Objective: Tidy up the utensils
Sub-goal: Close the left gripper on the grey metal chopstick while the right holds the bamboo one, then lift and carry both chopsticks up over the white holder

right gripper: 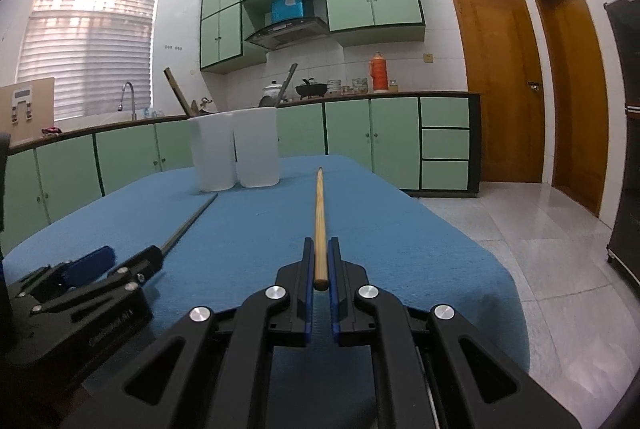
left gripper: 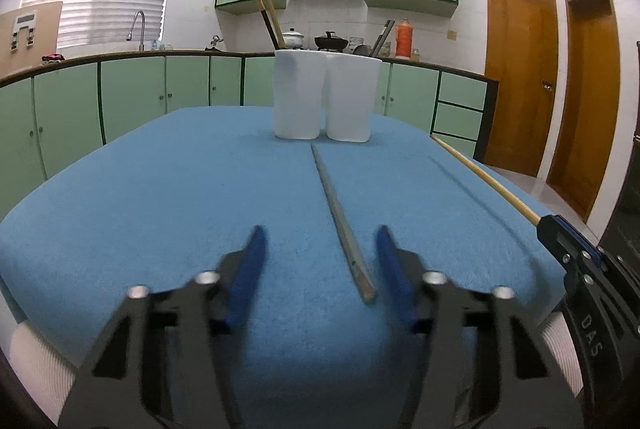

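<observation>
Blue cloth (left gripper: 160, 189) covers the table in both views. In the left wrist view, the left gripper (left gripper: 320, 253) fills the bottom of the frame with its jaws partly apart, and the blue pads do not touch the grey chopstick (left gripper: 340, 221) that lies on the cloth between them, nearer the right pad. That chopstick runs up the middle of the frame toward two white cups (left gripper: 326, 95) standing side by side at the far end of the table; dark and wooden utensils stick up out of them. At the right edge, a wooden chopstick (left gripper: 488, 181) slants down into the right gripper (left gripper: 552, 225).

In the right wrist view, the left gripper (right gripper: 120, 257) sits at lower left around the grey chopstick (right gripper: 188, 225). The white cups (right gripper: 236, 149) stand left of centre. At bottom centre, the right gripper (right gripper: 320, 261) is clamped narrowly on the near end of the wooden chopstick (right gripper: 319, 213), which points straight up the frame above the cloth (right gripper: 400, 229).
</observation>
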Available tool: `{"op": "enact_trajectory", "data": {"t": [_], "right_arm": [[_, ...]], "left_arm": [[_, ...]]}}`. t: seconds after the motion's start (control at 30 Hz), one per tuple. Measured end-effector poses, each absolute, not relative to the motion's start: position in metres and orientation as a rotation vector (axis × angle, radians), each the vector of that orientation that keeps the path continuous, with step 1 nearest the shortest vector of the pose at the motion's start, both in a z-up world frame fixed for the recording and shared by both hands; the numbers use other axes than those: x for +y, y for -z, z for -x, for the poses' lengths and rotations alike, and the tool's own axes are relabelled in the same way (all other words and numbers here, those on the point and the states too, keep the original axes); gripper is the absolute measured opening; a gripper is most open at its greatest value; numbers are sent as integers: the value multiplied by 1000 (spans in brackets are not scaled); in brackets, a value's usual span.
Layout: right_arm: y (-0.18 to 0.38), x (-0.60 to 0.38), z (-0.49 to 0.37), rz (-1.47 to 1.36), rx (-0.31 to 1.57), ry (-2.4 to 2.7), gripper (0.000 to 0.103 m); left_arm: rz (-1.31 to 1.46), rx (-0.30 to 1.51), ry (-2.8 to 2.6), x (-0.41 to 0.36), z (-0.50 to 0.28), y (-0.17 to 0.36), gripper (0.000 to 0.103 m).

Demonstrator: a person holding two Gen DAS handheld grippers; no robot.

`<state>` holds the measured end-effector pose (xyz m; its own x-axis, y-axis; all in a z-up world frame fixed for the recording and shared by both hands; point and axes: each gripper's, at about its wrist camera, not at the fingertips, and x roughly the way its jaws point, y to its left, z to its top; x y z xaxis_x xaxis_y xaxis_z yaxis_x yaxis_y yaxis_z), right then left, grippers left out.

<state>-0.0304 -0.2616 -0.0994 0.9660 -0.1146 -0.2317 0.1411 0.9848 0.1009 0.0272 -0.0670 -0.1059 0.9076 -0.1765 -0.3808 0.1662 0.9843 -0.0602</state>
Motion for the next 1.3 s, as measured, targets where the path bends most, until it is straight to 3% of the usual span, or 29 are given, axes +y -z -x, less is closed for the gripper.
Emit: {"op": "enact_trajectory", "data": {"t": [0.17,0.73,1.3], "right_arm": [[98,-261,31,-123,225,127,7],[73,-261,38,-101,204,72,7],[-19,-283,14,-172,189,-43,7]], "left_arm": [[17,411,204,-73,-30,105,7],[22,329,193,-58,-10,59,6],[25,176,248,-39,-16,-34,6]]}}
